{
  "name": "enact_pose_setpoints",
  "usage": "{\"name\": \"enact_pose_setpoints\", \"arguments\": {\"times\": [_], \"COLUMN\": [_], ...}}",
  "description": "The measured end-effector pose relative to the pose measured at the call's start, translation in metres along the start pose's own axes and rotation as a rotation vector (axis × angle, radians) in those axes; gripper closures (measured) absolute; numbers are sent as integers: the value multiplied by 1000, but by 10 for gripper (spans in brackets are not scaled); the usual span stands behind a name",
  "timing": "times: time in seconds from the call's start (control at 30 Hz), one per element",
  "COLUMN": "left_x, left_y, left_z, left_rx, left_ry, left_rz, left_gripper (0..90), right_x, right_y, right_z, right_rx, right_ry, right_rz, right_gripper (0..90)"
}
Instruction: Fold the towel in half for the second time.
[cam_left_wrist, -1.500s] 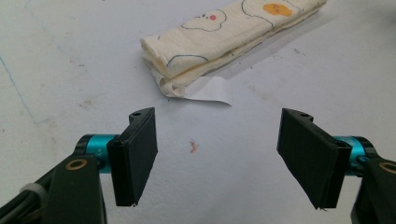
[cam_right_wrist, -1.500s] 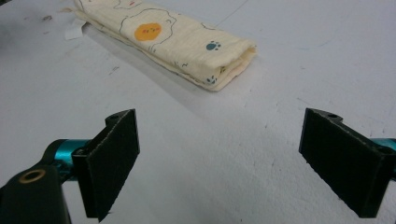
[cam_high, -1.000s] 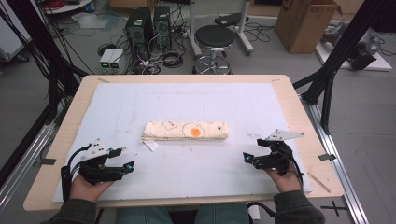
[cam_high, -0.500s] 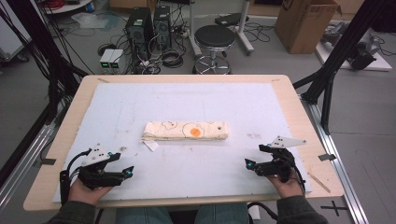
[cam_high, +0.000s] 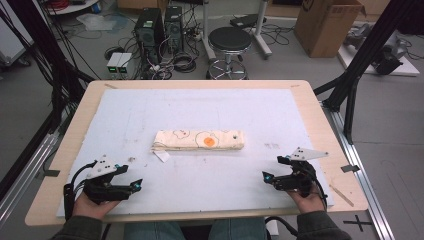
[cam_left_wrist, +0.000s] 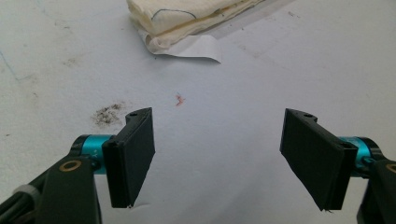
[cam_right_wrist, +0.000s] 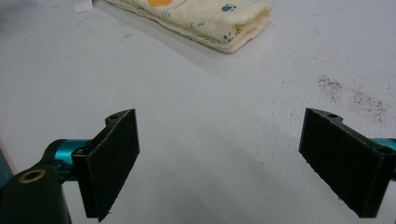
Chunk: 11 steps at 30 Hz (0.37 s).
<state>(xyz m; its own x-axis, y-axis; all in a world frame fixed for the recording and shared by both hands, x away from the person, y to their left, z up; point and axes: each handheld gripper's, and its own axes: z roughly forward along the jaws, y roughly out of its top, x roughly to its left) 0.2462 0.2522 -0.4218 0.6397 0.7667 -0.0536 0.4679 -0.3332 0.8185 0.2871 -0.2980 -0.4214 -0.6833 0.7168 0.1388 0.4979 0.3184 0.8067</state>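
Looking down from the high view, the folded cloth (cam_high: 199, 140) is lying in the middle of the white table cover (cam_high: 250, 110), ahead of both claws and well apart from them; the left gripper (cam_high: 134, 185) is sitting at the near left, the right gripper (cam_high: 270, 169) at the near right. Moving to the left gripper view, its jaws are standing wide apart with nothing between them, the cloth's corner and a white tag (cam_left_wrist: 196, 46) lying ahead. Turning to the right gripper view, these jaws are likewise gaping, the cloth lying ahead and slightly left.
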Motion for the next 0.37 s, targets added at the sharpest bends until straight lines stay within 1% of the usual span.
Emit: {"name": "enact_pose_setpoints", "arguments": {"times": [0.07,0.17,0.27,0.37], "left_x": [0,0,-1,-1], "left_y": [0,0,1,2], "left_z": [1,1,1,1], "left_rx": [-1,-3,-11,-12], "left_ry": [-3,-2,-7,-3], "left_rz": [-2,2,1,7], "left_gripper": [266,266,266,266], "right_x": [-1,-1,-1,-1], "right_y": [0,0,-1,-1], "right_z": [1,1,1,2], "right_rx": [-1,1,-2,3], "right_ry": [-7,-11,-12,-6], "right_rz": [-7,-5,-12,-16], "right_gripper": [116,116,117,116]}}
